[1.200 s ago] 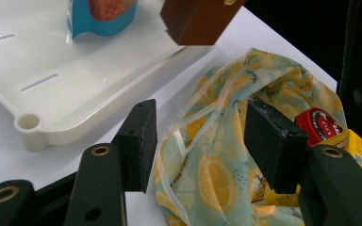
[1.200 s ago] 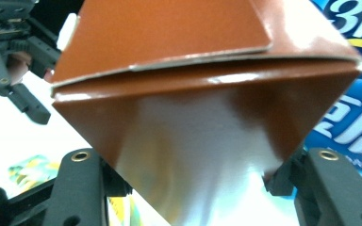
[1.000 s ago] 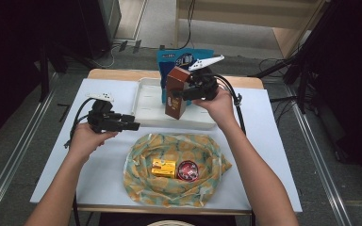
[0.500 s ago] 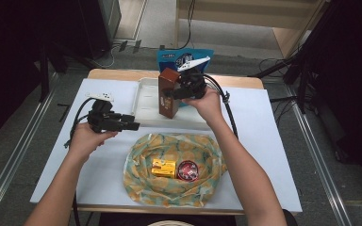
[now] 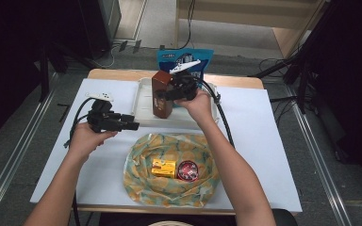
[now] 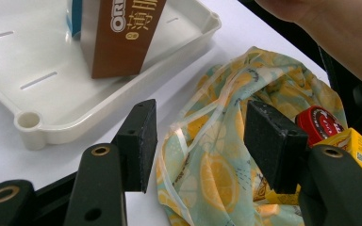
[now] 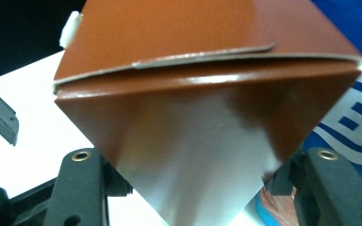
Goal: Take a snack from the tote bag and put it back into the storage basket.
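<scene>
The right gripper [image 5: 169, 92] has its jaws clamped on the brown box [image 5: 161, 94], which stands upright in the white tray [image 5: 139, 96] at about twelve o'clock from the cloth bag [image 5: 169, 169]. In the left gripper view the box's [image 6: 118, 33] bottom edge seems to meet the tray's [image 6: 42, 94] floor, though whether its weight is fully down I cannot tell. In the right gripper view the box [image 7: 207, 94] sits wedged between the two jaws.

The left gripper [image 5: 122, 123] hovers at ten o'clock from the bag, jaws apart and holding nothing, aimed toward the bag's rim.

Judging from the layout, the work is unpacking the bag into the tray. One item is as good as delivered, needing only release. Left inside the open bag are a yellow pack [image 5: 163, 167] and, just beside it at three o'clock, a red round tin [image 5: 187, 170]. A blue bag [image 5: 185, 59] lies beyond the tray at twelve o'clock. So roughly a third looks done; two picks remain.
</scene>
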Motion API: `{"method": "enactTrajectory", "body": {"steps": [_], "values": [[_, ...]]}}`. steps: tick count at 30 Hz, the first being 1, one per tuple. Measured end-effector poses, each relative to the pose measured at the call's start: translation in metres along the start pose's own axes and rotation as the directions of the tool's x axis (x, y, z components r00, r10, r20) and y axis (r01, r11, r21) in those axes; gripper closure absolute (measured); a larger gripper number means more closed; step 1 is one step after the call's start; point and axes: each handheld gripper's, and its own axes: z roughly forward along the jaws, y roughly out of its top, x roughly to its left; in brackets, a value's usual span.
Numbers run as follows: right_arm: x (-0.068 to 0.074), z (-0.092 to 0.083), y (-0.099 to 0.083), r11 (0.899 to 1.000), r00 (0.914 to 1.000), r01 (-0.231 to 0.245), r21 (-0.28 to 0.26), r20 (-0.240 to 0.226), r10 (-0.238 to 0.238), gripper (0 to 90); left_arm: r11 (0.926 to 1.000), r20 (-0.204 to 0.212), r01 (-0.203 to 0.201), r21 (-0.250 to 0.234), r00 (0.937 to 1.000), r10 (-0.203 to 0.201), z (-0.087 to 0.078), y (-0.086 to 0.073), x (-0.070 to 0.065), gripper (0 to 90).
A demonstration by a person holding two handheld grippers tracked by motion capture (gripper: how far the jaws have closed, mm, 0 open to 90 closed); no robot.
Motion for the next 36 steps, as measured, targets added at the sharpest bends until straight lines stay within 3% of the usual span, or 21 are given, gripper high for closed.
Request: {"method": "enactTrajectory", "body": {"steps": [14, 24, 36], "values": [[0.001, 0.010, -0.006, 1.000, 0.9998, 0.011, -0.026, -0.017, -0.011, 41.9, 1.0000, -0.002, 0.001, 0.002, 1.0000, -0.001, 0.000, 0.000, 0.001, 45.2], [-0.002, 0.001, -0.013, 0.999, 0.9996, 0.003, -0.032, -0.027, -0.003, 41.7, 1.0000, -0.002, -0.003, 0.005, 1.0000, 0.003, 0.001, 0.000, 0.001, 45.2], [-0.006, -0.013, -0.022, 1.000, 0.9989, 0.024, 0.001, -0.040, -0.024, 38.9, 0.9999, -0.002, -0.003, 0.010, 1.0000, 0.003, 0.003, 0.000, 0.000, 45.2]]}}
